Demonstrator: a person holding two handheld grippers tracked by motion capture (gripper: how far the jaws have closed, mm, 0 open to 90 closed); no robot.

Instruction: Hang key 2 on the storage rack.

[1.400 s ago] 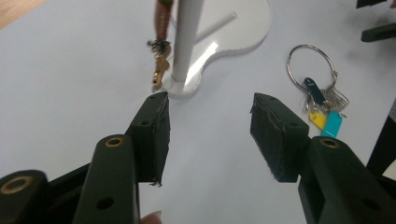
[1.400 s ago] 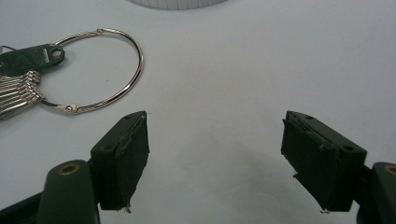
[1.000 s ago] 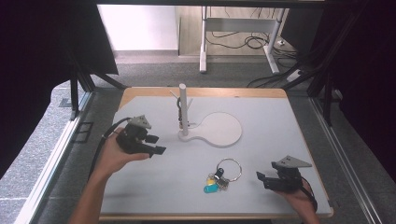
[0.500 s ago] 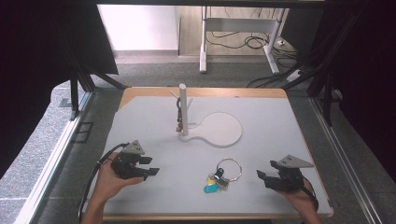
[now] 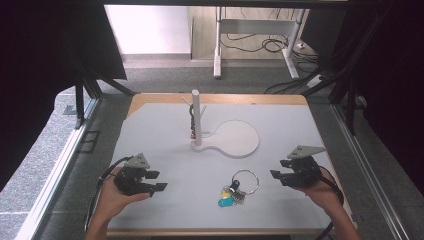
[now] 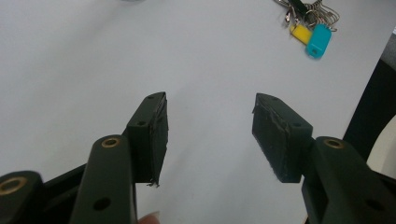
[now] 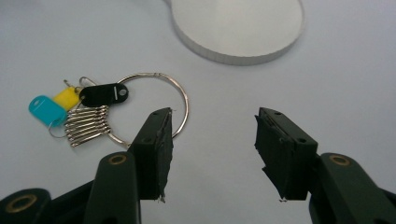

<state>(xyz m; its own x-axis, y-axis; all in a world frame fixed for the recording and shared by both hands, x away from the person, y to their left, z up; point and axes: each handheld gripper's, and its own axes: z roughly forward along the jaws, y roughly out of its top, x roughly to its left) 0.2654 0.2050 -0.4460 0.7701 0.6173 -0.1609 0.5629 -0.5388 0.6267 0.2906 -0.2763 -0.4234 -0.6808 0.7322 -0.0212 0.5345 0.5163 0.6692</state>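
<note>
A metal key ring with teal, yellow and black tags and several clips lies on the white board, near its front edge. My right gripper hovers just right of it, open. Its jaws have just been closing, with nothing between them. In the right gripper view, the ring lies beyond the left jaw of my right gripper. My left gripper is open at the front left, low over the bare board. In the left gripper view, my left gripper faces the tags, which lie far off.
A white stand rises mid-board: an upright post with small pegs, and a flat round base to its right. A small dark thing hangs on the post. Black frame bars run along both sides of the table.
My left gripper came down from beside the post to the front left of the board. My right gripper lifted a little off the board, and its jaws narrowed.
</note>
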